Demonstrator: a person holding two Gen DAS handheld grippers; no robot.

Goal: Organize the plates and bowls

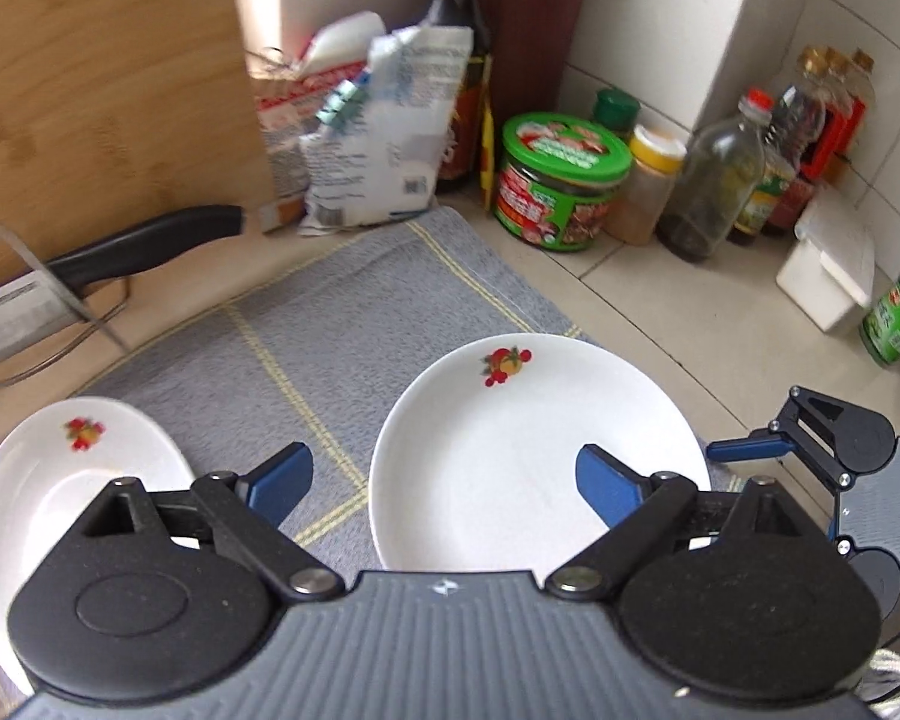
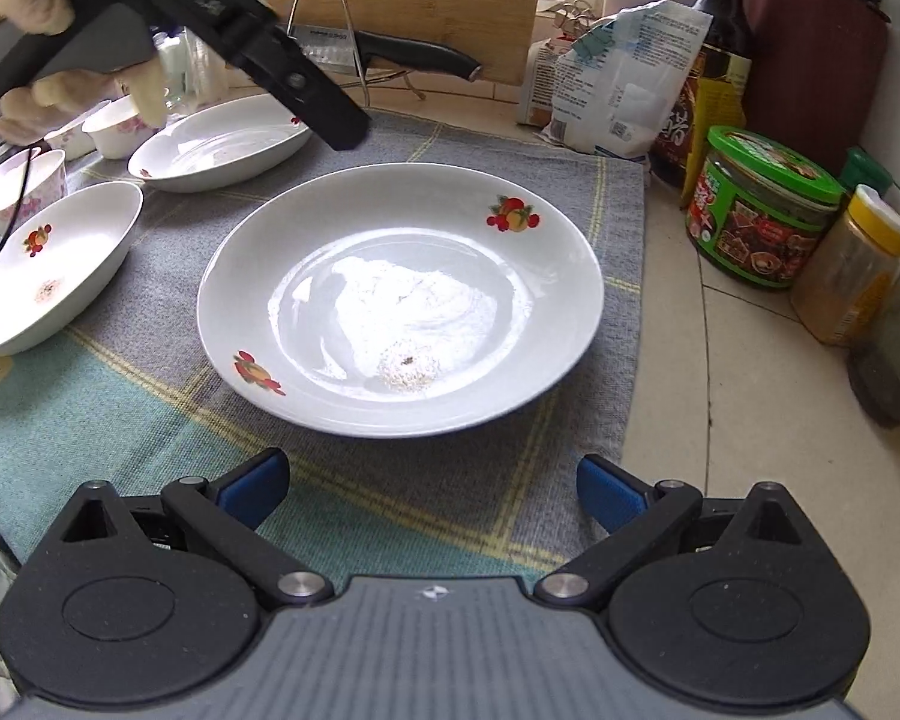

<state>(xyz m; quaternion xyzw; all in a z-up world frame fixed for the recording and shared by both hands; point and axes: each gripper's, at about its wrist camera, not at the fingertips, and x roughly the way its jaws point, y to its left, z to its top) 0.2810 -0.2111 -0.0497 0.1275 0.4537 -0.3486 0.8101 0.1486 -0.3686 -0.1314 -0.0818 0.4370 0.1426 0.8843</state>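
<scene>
On the grey mat, a large plate lies flat before the right gripper, whose jaws stand apart and empty, tilted down just short of the near rim. The left gripper, gripped by a gloved hand, hangs above the plate, angled down, jaws spread, nothing between them. Two more plates and small bowls sit at left.

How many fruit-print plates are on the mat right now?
3: large plate mid-mat, second plate behind it to the left, third plate at the left edge. More may sit out of frame.
</scene>
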